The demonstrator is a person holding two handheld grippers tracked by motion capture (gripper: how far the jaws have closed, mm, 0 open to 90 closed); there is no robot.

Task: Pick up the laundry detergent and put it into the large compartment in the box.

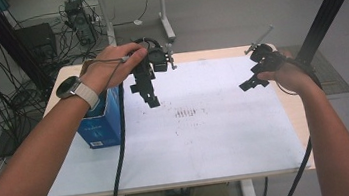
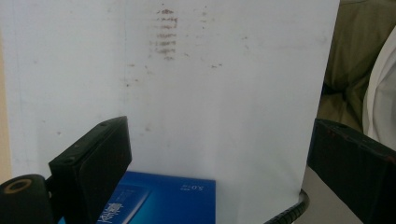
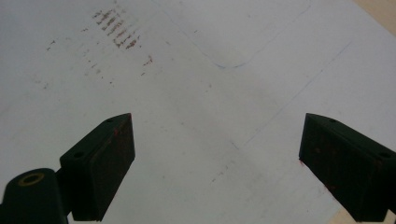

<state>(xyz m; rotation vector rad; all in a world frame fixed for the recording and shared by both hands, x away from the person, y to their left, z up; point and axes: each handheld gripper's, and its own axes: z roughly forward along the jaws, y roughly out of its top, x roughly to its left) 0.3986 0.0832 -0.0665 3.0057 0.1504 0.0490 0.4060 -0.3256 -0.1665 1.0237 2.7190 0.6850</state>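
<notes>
Two grippers, left [image 1: 151,101] and right [image 1: 247,85], jaws released | one blue box [image 1: 99,125] | one white sheet [image 1: 207,134]

I count two grippers: the left gripper [image 1: 151,100] just right of the blue box [image 1: 101,123], the right gripper [image 1: 250,83] well to the box's right. I count one blue box on the table. One white sheet [image 1: 208,139] covers the tabletop to the right of the box, with one patch of reddish smudge marks [image 1: 188,112] on it, also right of the box. One wristwatch [image 1: 71,86] sits just above the box.
</notes>
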